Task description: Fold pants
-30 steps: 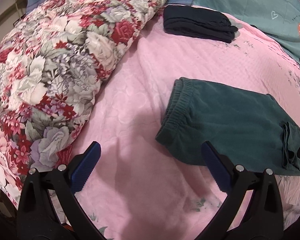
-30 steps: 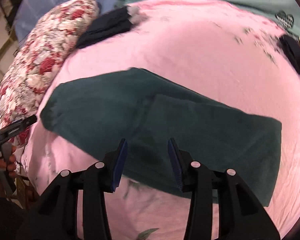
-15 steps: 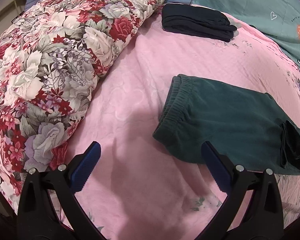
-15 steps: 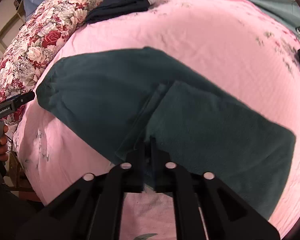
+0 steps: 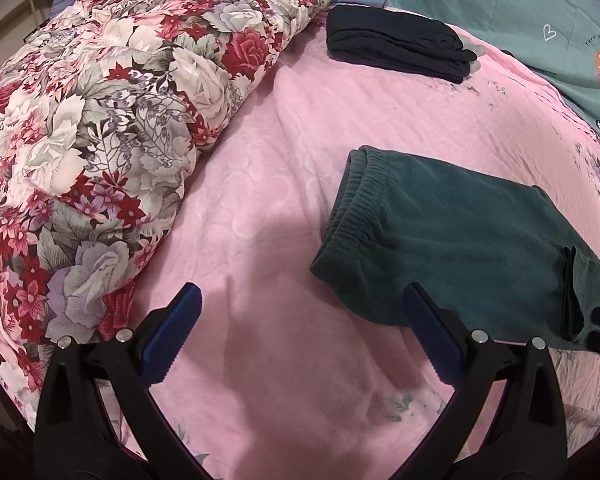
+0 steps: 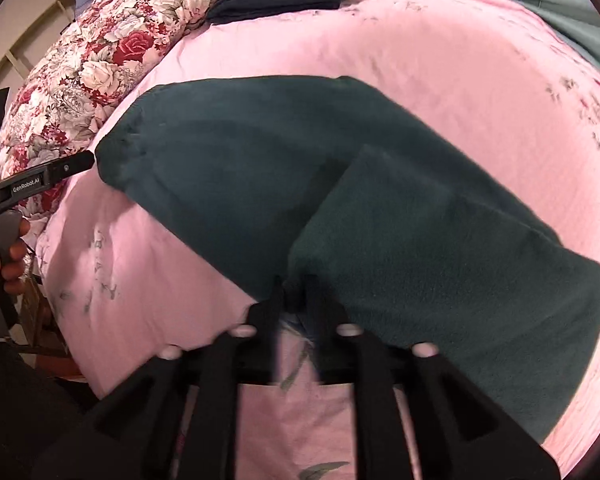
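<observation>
Dark green pants (image 5: 452,236) lie on the pink bedspread (image 5: 260,208), waistband toward the left, folded in half with the leg end laid back over the middle (image 6: 440,248). My right gripper (image 6: 294,288) is shut on the near corner of that folded-over leg end and lifts it a little. My left gripper (image 5: 300,332) is open and empty, low over the bedspread just in front of the waistband corner. Its tip shows in the right wrist view (image 6: 66,168) next to the waistband.
A large floral quilt (image 5: 100,128) is bunched along the left. A folded dark navy garment (image 5: 396,46) lies at the far side. A teal blanket (image 5: 520,12) covers the far right. The bed's near edge (image 6: 80,344) drops off at lower left.
My right gripper closed from open onto the corner of the folded leg end and has pulled it up and back. My left gripper stayed open and drifted only slightly.
</observation>
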Demonstrator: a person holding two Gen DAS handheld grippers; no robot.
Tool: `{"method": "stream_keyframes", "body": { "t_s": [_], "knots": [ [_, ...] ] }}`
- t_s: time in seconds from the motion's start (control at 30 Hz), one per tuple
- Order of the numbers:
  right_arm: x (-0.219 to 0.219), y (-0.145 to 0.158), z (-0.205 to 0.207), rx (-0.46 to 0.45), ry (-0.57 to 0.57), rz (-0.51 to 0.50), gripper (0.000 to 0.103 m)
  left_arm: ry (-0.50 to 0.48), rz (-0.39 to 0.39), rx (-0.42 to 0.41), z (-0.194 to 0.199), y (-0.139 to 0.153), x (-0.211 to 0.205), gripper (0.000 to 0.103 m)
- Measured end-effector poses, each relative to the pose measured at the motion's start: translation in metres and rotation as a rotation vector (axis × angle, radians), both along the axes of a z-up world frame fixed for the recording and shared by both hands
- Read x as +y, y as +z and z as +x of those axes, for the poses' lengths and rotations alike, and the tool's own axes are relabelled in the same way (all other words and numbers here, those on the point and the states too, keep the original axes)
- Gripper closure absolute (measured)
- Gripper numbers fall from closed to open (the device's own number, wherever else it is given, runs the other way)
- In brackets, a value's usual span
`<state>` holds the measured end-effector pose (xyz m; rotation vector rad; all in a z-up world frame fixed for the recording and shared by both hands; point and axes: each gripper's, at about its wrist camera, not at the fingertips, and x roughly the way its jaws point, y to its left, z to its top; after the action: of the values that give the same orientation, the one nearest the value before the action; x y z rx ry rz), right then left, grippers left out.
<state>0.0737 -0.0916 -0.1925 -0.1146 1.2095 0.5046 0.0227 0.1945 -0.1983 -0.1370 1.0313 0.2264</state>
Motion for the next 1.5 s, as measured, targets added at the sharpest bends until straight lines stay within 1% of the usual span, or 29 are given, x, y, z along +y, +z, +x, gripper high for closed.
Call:
{"method": "stream_keyframes", "body": {
  "t_s": [0.03,0.07,0.1,0.2,0.27,0.3,0.37,0.43,0.47,0.53,0.57,0.63,0.7,0.77,0.87,0.93,0.97,1.0,1.03,1.07,1.13,1.17,1.23,1.27,1.3,1.33,1.4,1.43,1.5],
  "knots": [
    [-0.001,0.007,-0.001,-0.002,0.003,0.022,0.055,0.002,-0.001,-0.001,0.000,0.000,0.001,0.002],
    [-0.003,0.019,-0.002,-0.004,0.021,0.085,0.055,0.002,-0.003,0.000,0.000,0.000,0.001,0.002],
    [-0.005,0.025,-0.003,-0.012,0.022,0.119,0.055,0.001,-0.004,0.000,0.000,0.000,0.001,0.002],
    [-0.020,0.041,0.008,-0.068,-0.068,0.172,0.055,-0.004,-0.009,0.003,-0.001,0.000,-0.002,0.002],
    [-0.030,0.035,0.023,-0.084,-0.153,0.181,0.055,-0.013,-0.013,0.000,-0.001,0.001,-0.006,0.002],
    [-0.034,0.026,0.033,-0.076,-0.198,0.177,0.055,-0.022,-0.010,-0.005,0.000,0.002,-0.008,0.002],
    [-0.034,0.008,0.046,-0.044,-0.229,0.190,0.069,-0.048,0.012,-0.025,0.001,0.008,-0.016,0.002],
    [-0.029,-0.018,0.056,0.030,-0.243,0.149,0.070,-0.084,0.023,-0.039,0.003,0.014,-0.027,0.002],
    [-0.027,-0.018,0.055,-0.002,-0.237,0.146,0.071,-0.112,0.024,-0.050,0.005,0.018,-0.034,0.002],
    [-0.026,-0.010,0.054,0.014,-0.231,0.129,0.072,-0.167,0.019,-0.074,0.009,0.026,-0.051,0.002],
    [-0.033,0.001,0.049,0.008,-0.248,0.160,0.071,-0.210,0.005,-0.089,0.012,0.031,-0.065,0.002],
    [-0.055,0.023,0.039,-0.045,-0.297,0.210,0.069,-0.292,-0.032,-0.119,0.017,0.039,-0.090,0.002],
    [-0.094,0.040,0.026,-0.080,-0.381,0.243,0.068,-0.411,-0.092,-0.167,0.020,0.051,-0.126,0.002],
    [-0.139,0.046,0.017,-0.074,-0.478,0.274,0.068,-0.535,-0.148,-0.210,0.023,0.060,-0.165,0.002],
    [-0.180,0.045,0.005,-0.078,-0.545,0.276,0.073,-0.701,-0.164,-0.248,0.025,0.060,-0.222,0.002],
    [-0.198,0.040,0.000,-0.075,-0.569,0.278,0.075,-0.772,-0.191,-0.233,0.030,0.051,-0.249,0.003],
    [-0.206,0.037,-0.001,-0.070,-0.577,0.291,0.079,-0.798,-0.198,-0.207,0.035,0.042,-0.262,0.003],
    [-0.210,0.034,0.000,-0.066,-0.578,0.300,0.080,-0.799,-0.179,-0.187,0.039,0.033,-0.270,0.006],
    [-0.211,0.031,0.002,-0.064,-0.576,0.309,0.082,-0.803,-0.163,-0.162,0.044,0.023,-0.276,0.015],
    [-0.214,0.026,0.006,-0.055,-0.575,0.322,0.082,-0.812,-0.155,-0.115,0.050,0.009,-0.283,0.018],
    [-0.218,0.015,0.013,-0.021,-0.571,0.347,0.082,-0.815,-0.150,-0.042,0.059,-0.011,-0.289,0.034],
    [-0.220,0.006,0.017,0.008,-0.562,0.369,0.082,-0.807,-0.129,-0.011,0.064,-0.022,-0.290,0.036],
    [-0.222,-0.007,0.023,0.038,-0.562,0.344,0.083,-0.808,-0.091,-0.019,0.064,-0.029,-0.292,0.036],
    [-0.227,-0.016,0.025,0.048,-0.579,0.316,0.086,-0.817,-0.060,-0.021,0.062,-0.030,-0.296,0.036],
    [-0.227,-0.016,0.025,0.048,-0.579,0.316,0.091,-0.823,-0.036,-0.025,0.061,-0.030,-0.297,0.036],
    [-0.235,-0.023,0.027,0.056,-0.598,0.311,0.103,-0.828,-0.017,-0.029,0.059,-0.031,-0.298,0.035],
    [-0.246,-0.031,0.026,0.077,-0.620,0.352,0.103,-0.829,-0.011,-0.034,0.058,-0.031,-0.297,0.035],
    [-0.248,-0.030,0.025,0.079,-0.620,0.351,0.103,-0.830,-0.004,-0.035,0.058,-0.030,-0.298,0.035],
    [-0.243,-0.018,0.024,0.059,-0.612,0.290,0.101,-0.831,0.006,-0.033,0.058,-0.030,-0.300,0.034]
  ]
}}
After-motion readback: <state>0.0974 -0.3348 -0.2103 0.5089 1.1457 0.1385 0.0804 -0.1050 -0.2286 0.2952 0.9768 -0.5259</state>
